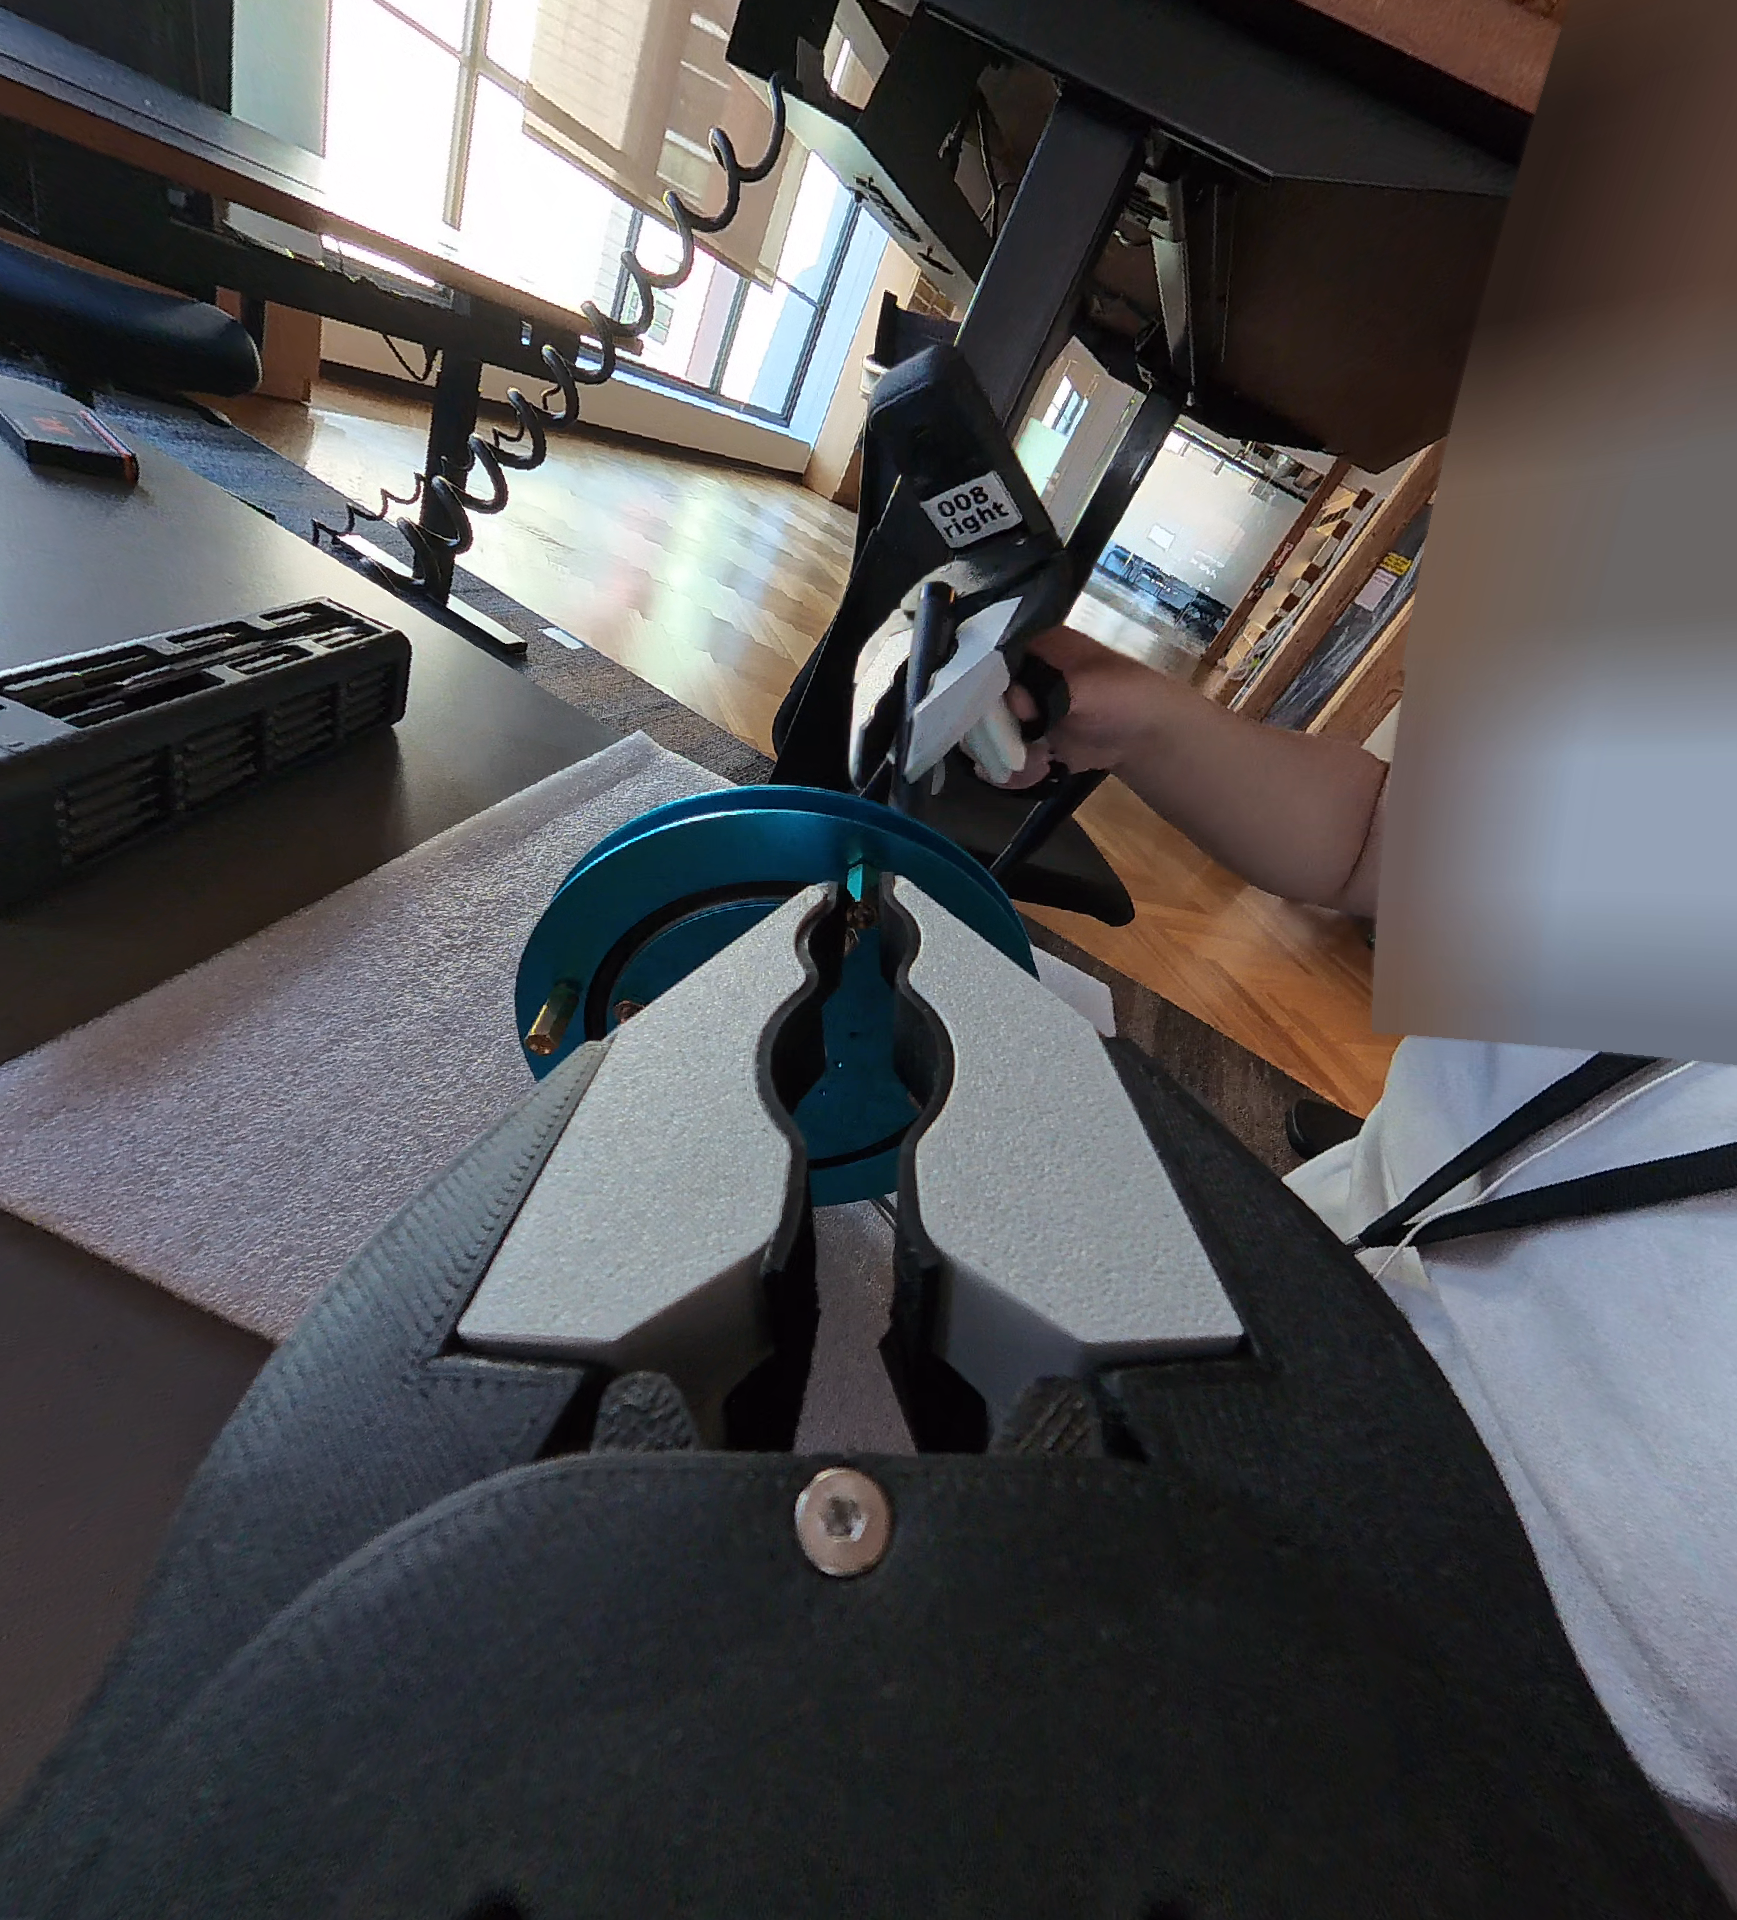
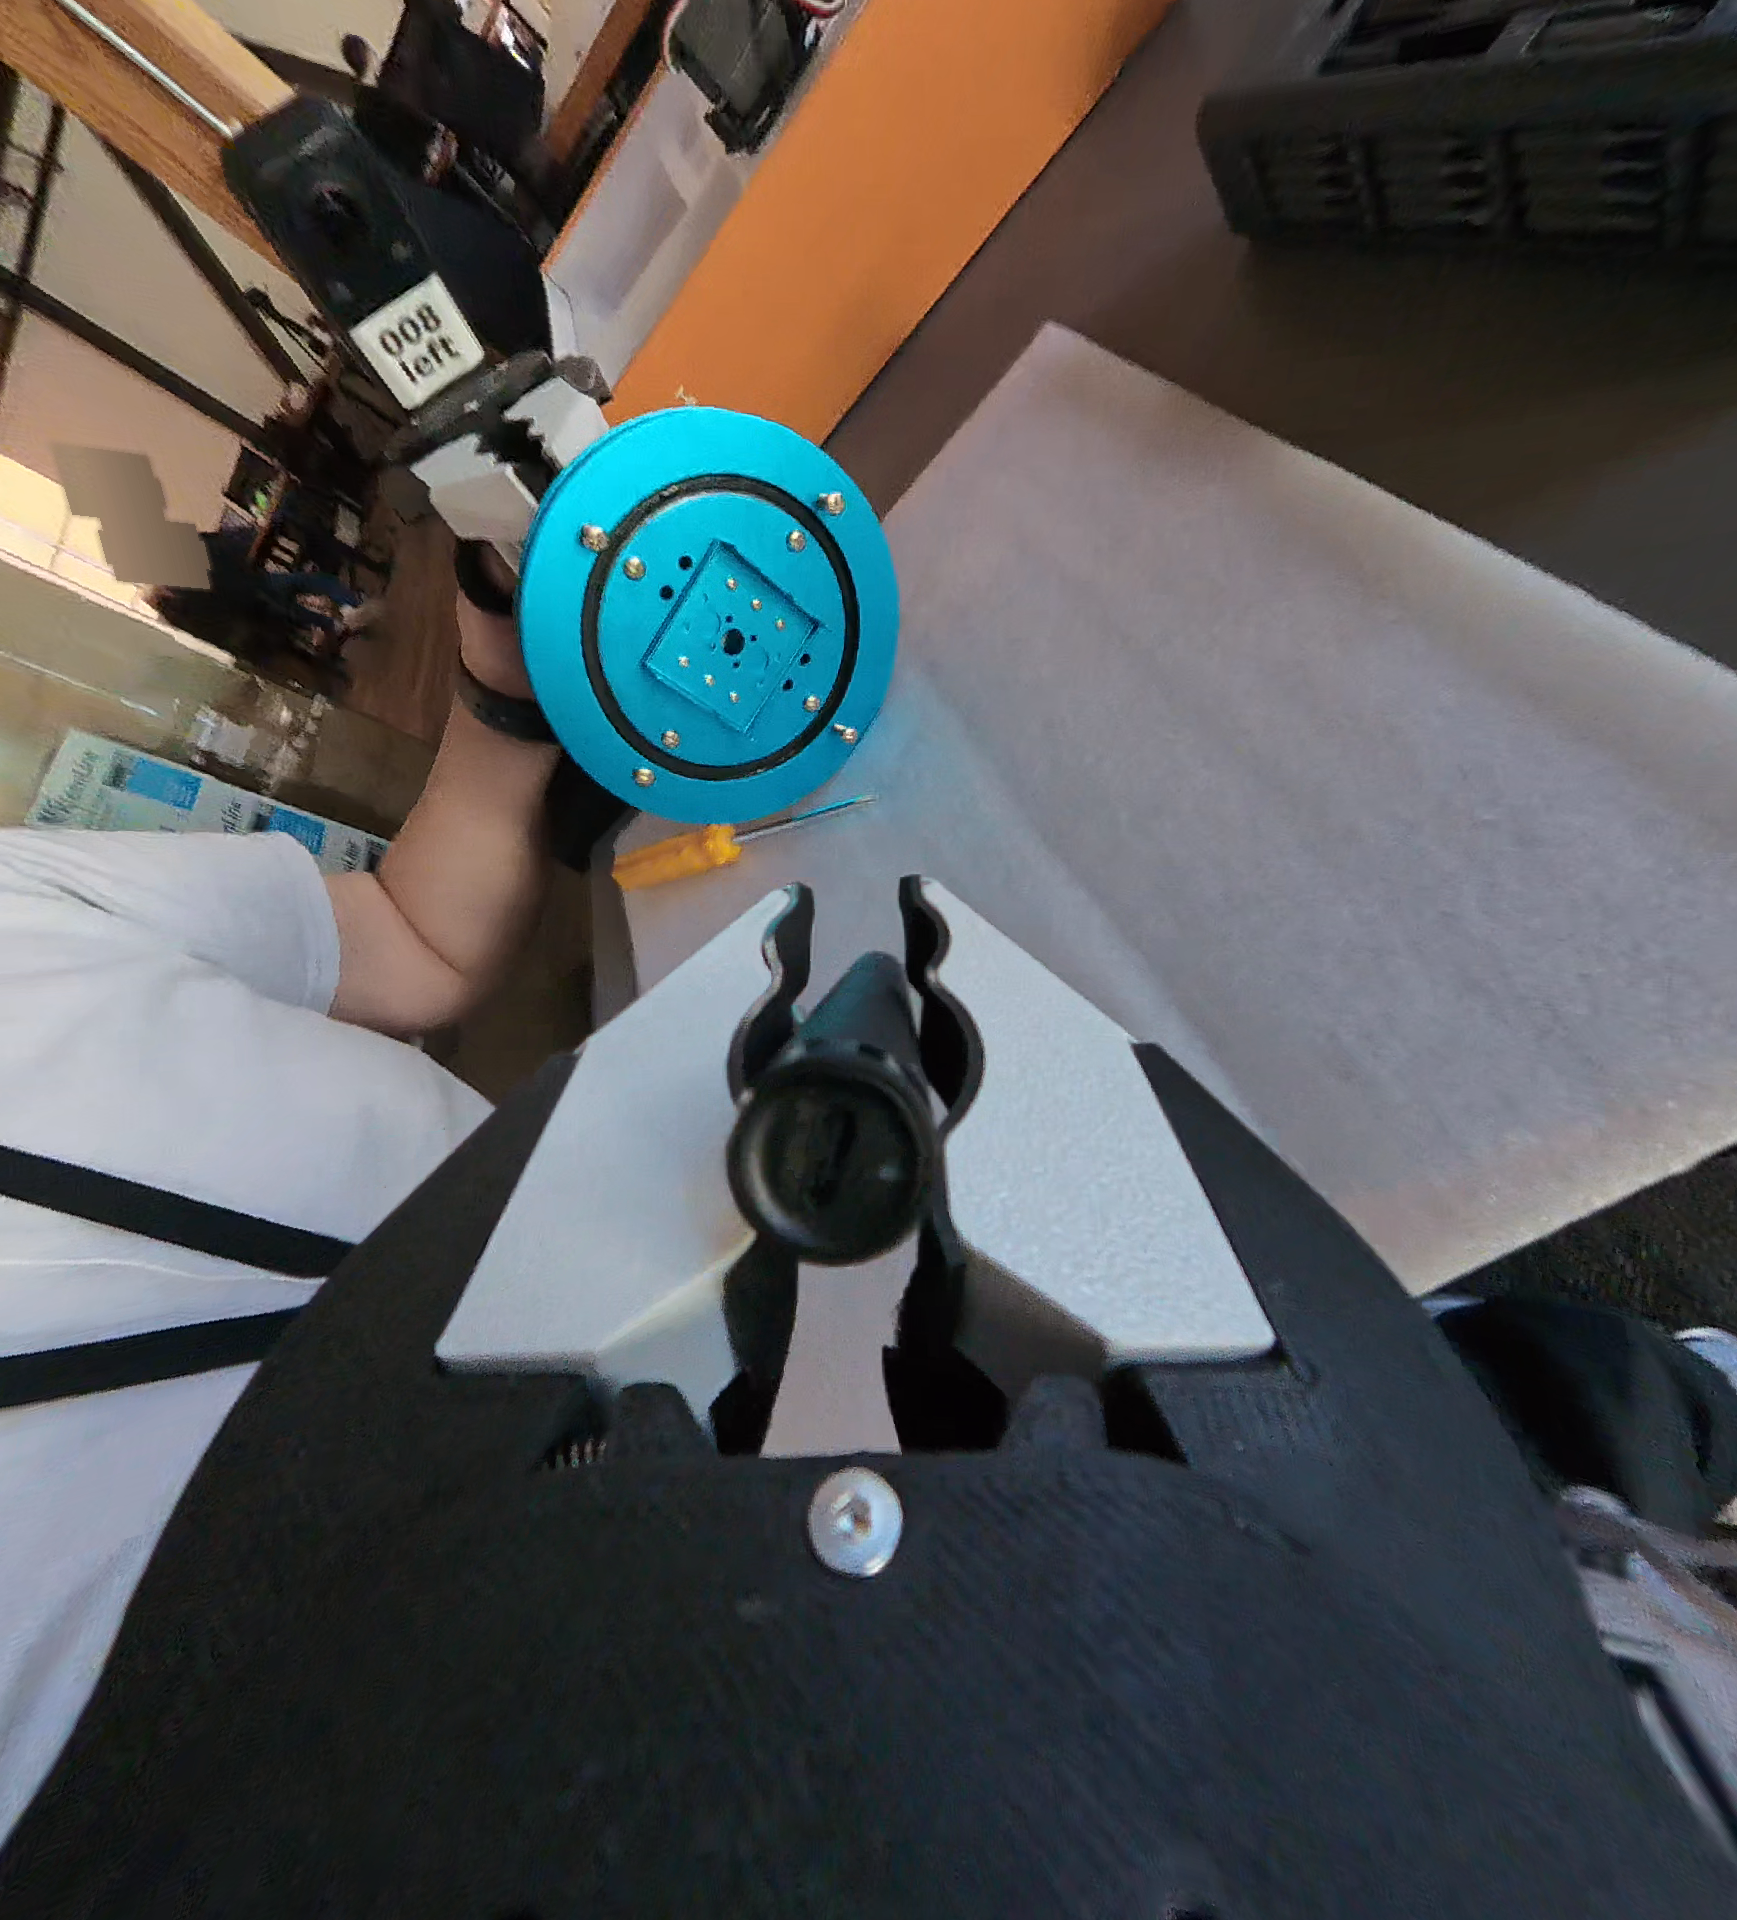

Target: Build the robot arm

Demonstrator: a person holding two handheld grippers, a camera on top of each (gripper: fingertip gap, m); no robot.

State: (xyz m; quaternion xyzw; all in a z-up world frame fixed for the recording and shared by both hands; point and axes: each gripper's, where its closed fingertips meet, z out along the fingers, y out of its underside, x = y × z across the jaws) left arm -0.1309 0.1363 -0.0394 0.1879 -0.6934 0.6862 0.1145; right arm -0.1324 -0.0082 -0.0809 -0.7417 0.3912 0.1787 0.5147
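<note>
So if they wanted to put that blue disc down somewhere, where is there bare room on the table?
The white foam mat is mostly bare, apart from the orange screwdriver at its near edge. Dark table shows bare beside the mat too. It is crowded farther back, around the black slotted case and the small black boxes. The blue disc is held in the left gripper.

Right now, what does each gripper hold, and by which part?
Left gripper: the blue disc, by its rim. Right gripper: a black tool, by its handle.
</note>
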